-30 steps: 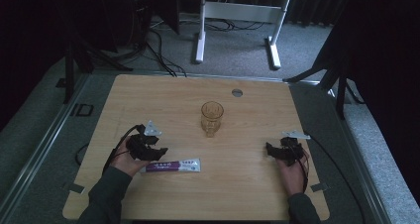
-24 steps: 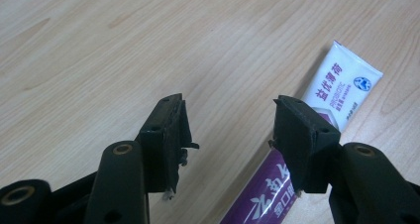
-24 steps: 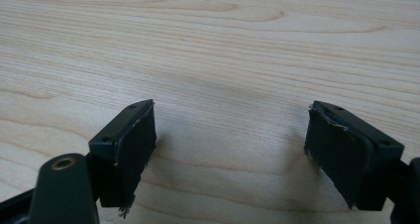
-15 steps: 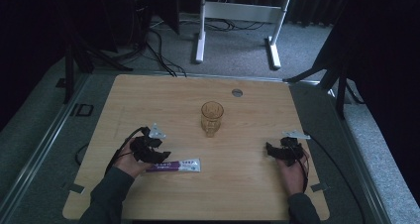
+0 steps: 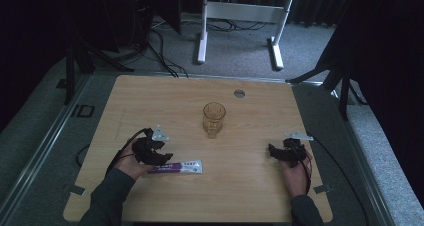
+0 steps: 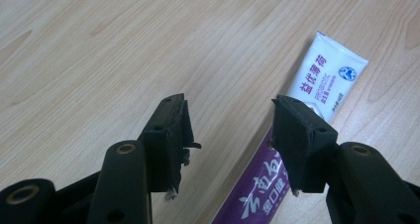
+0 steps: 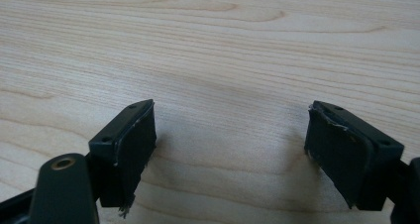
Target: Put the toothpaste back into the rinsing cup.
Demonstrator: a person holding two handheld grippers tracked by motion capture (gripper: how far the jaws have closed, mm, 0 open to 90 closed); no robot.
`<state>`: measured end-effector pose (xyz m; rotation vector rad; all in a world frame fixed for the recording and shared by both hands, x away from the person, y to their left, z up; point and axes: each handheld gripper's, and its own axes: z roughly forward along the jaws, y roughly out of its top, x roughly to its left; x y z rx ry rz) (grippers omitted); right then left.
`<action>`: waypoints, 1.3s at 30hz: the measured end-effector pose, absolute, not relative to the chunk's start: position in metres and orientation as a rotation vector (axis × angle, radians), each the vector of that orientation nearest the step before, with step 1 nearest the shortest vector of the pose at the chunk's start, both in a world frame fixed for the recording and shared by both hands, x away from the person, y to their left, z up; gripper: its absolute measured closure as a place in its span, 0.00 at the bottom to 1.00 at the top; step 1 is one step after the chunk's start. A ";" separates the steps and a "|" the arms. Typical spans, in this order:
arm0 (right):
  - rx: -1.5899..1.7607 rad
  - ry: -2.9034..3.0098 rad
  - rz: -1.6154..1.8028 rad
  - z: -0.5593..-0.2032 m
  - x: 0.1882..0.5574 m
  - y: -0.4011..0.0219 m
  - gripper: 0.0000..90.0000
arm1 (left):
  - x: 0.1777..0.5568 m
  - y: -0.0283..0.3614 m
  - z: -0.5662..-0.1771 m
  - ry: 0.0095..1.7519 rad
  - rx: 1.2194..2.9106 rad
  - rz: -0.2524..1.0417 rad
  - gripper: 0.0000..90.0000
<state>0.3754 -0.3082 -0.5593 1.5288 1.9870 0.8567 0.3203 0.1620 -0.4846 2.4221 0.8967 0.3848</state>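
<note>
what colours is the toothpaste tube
Purple and white toothpaste tube, clearest in the left gripper view.

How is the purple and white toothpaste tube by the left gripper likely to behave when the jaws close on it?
The toothpaste tube lies flat on the table, so it probably won't roll. Its flat crimped white end suggests a soft body that may dent or sag if squeezed. The glossy printed skin could slip between the open jaws of the left gripper.

Left gripper point(image 5: 165, 158): shifted slightly toward the tube's purple end, jaws wide apart
Toothpaste tube point(image 5: 181, 167): purple end now partly under the left gripper's right jaw, not clamped
</note>
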 end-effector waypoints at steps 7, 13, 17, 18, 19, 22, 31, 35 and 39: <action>1.529 1.987 0.857 -0.559 0.375 -0.308 0.22 | 0.320 0.161 -0.482 0.885 2.434 0.380 0.52; 1.530 1.987 0.857 -0.559 0.375 -0.308 0.22 | 0.319 0.158 -0.483 0.877 2.452 0.368 0.52; 1.529 1.987 0.857 -0.559 0.375 -0.308 0.22 | 0.317 0.155 -0.484 0.865 2.469 0.368 0.50; 1.529 1.987 0.857 -0.559 0.375 -0.308 0.22 | 0.317 0.155 -0.484 0.865 2.469 0.368 0.50; 1.529 1.987 0.857 -0.559 0.375 -0.308 0.22 | 0.317 0.154 -0.485 0.856 2.475 0.363 0.50; 1.529 1.987 0.857 -0.559 0.375 -0.308 0.22 | 0.317 0.154 -0.486 0.849 2.476 0.359 0.49; 1.529 1.987 0.857 -0.559 0.375 -0.308 0.22 | 0.315 0.151 -0.489 0.802 2.507 0.315 0.50; 1.529 1.987 0.857 -0.559 0.375 -0.308 0.22 | 0.314 0.150 -0.490 0.787 2.525 0.301 0.50; 1.529 1.987 0.857 -0.559 0.375 -0.308 0.22 | 0.314 0.148 -0.491 0.787 2.540 0.301 0.50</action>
